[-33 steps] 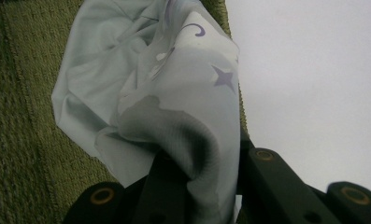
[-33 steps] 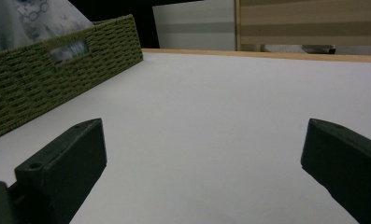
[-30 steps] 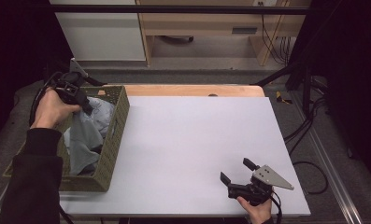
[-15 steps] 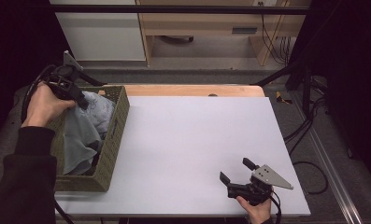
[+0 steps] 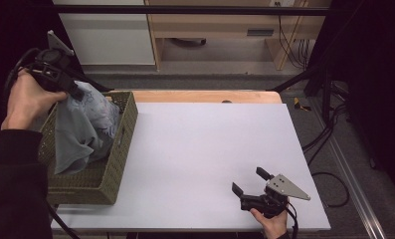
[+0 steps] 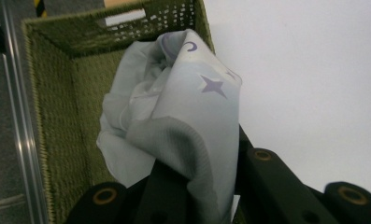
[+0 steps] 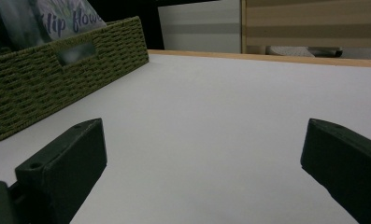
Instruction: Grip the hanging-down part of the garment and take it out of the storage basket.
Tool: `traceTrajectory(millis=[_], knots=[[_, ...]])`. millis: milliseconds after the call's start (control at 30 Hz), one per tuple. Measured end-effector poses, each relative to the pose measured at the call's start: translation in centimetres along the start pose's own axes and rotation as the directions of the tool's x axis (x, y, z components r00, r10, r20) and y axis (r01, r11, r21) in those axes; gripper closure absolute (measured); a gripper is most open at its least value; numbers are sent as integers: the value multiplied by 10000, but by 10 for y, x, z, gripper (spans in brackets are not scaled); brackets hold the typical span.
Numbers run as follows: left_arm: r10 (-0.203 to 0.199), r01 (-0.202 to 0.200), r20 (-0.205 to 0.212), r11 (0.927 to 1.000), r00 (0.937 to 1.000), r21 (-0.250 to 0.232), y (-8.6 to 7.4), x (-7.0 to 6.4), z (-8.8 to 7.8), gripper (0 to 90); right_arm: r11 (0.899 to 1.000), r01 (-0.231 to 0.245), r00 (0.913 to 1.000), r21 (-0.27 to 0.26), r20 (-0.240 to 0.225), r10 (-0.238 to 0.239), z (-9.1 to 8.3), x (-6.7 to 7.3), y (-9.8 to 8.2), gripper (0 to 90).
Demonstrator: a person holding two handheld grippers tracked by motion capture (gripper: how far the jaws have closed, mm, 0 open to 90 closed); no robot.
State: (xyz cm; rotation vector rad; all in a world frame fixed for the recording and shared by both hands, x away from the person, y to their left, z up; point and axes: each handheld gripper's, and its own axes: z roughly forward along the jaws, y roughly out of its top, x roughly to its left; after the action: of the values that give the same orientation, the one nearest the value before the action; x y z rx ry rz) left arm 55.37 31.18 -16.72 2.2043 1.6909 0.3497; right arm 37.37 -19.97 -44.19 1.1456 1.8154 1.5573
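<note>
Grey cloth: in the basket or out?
Partly out. The left gripper pinches the grey cloth above the basket rim; its lower end hangs inside.

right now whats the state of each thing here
left hand-held gripper: shut on the cloth, raised over the basket
right hand-held gripper: open, nothing between the jaws, low at the table's near edge
cloth: pinched at one edge, hanging crumpled into the basket
basket: upright on the table's left side, lidless

My right gripper [image 7: 204,172]: jaws wide apart over white table [image 7: 230,116]; green wicker basket [image 7: 57,70] holding printed cloth [image 7: 57,18], far left.
</note>
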Motion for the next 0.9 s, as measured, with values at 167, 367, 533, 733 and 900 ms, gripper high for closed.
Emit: traceTrajectory(millis=[167,367,533,733,900], knots=[[131,-136,-147,9993,9998,-345,2,-4,-23,829,10000,36,10000,52,-50,-36,0,0,2,7],[211,-226,-221,9972,9995,-707,5,-8,-44,829,10000,75,9995,4,-310,-75,6,3,7,9],[244,-267,-257,9956,9994,-894,7,-11,-55,829,9999,99,9976,-22,-683,-100,14,8,15,13],[303,-326,-257,9952,9992,-927,8,-13,-58,829,9994,336,9924,-65,-1181,-341,32,19,27,14],[260,-278,-225,9962,9994,-822,7,-11,-58,829,9990,436,9837,-50,-1743,-438,64,40,45,14]])
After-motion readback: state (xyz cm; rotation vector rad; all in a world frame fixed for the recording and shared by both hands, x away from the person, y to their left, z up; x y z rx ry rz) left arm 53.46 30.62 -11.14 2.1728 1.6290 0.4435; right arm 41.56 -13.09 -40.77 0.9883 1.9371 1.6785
